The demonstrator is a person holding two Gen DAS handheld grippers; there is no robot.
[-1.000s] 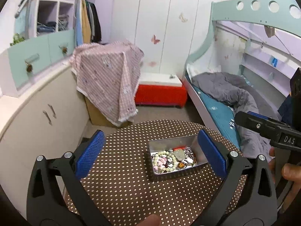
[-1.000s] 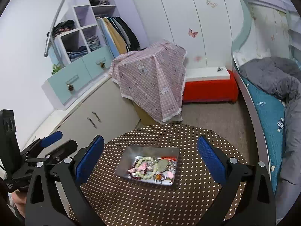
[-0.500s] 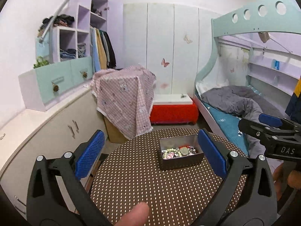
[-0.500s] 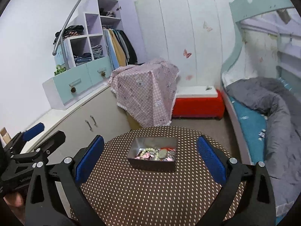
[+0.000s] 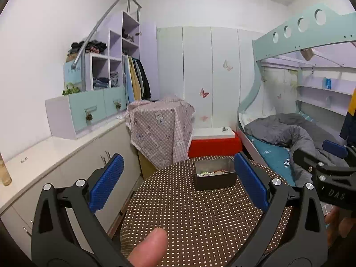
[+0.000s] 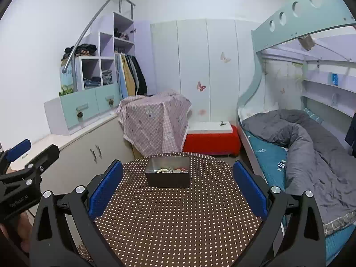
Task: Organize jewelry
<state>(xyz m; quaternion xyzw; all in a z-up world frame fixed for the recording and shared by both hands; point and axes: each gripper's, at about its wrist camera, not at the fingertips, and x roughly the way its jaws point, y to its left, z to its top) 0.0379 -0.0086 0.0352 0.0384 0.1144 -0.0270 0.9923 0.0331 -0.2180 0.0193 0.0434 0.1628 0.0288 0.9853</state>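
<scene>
Nearest the lens in the left wrist view, a thumb tip (image 5: 148,248) pokes in at the bottom edge, then the left gripper (image 5: 178,187) w/ both blue fingers (image 5: 106,184) spread wide, nothing between them. Right gripper (image 6: 177,188), same story: fingers (image 6: 250,189) released, gap bare. Both hang low over the near part of the round dotted worktop (image 6: 178,222), side by side, each visible at the edge of the other's cam. Beyond them, at the far side of the worktop, sits the metal tin (image 6: 167,174) w/ the jewelry (image 6: 165,170) heaped inside — beads, a red bit, too small to sort by eye. Key relation: from the right gripper the tin lies dead ahead, centred btw the fingers, long side facing it; from the left it sits ahead but off toward the right finger. So right looks better lined up, prob the easier reach in. Both are well apart from it, neither clearly nearer. Behind the tin: draped checked cloth (image 6: 155,124), bed (image 6: 300,146).
</scene>
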